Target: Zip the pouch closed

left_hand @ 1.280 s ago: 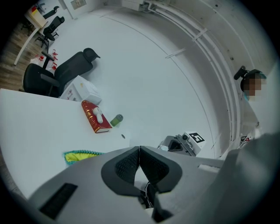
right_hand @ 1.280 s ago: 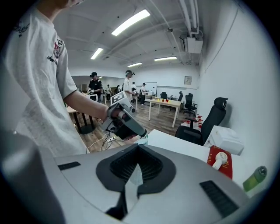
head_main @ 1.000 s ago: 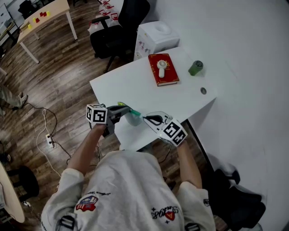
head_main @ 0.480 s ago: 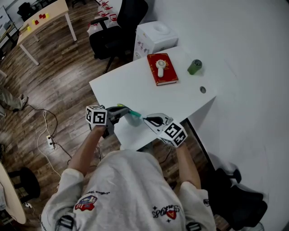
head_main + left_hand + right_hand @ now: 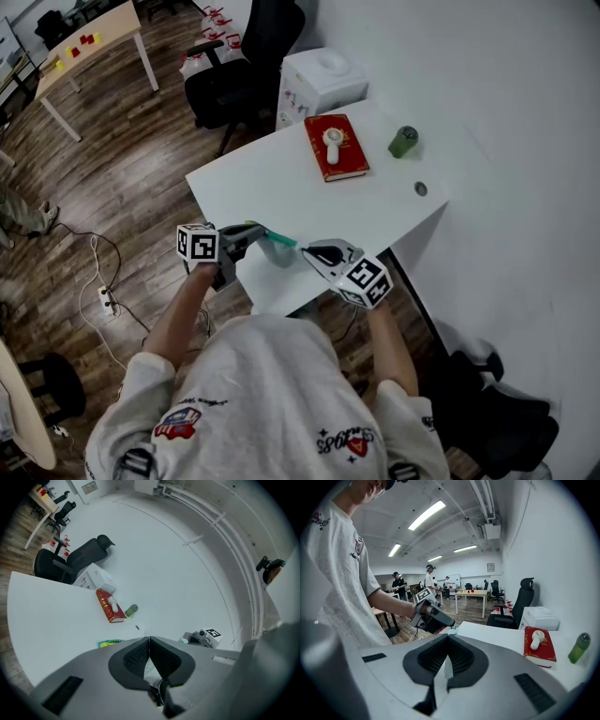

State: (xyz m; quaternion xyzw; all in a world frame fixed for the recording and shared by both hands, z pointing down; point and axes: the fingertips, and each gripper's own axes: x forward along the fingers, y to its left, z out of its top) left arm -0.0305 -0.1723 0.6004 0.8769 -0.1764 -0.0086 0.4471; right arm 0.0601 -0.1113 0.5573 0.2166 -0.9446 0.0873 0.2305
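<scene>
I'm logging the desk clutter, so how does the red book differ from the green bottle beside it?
The red book lies flat; the green bottle stands upright. The book is a broad rectangle, the bottle a small cylinder. The book bears a small white handheld device; the bottle bears nothing. Both rest on the white table, apart from each other.

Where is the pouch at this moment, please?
In the head view the pouch is above the near edge of the white table, held between the left gripper and the right gripper, both shut on it.
</scene>
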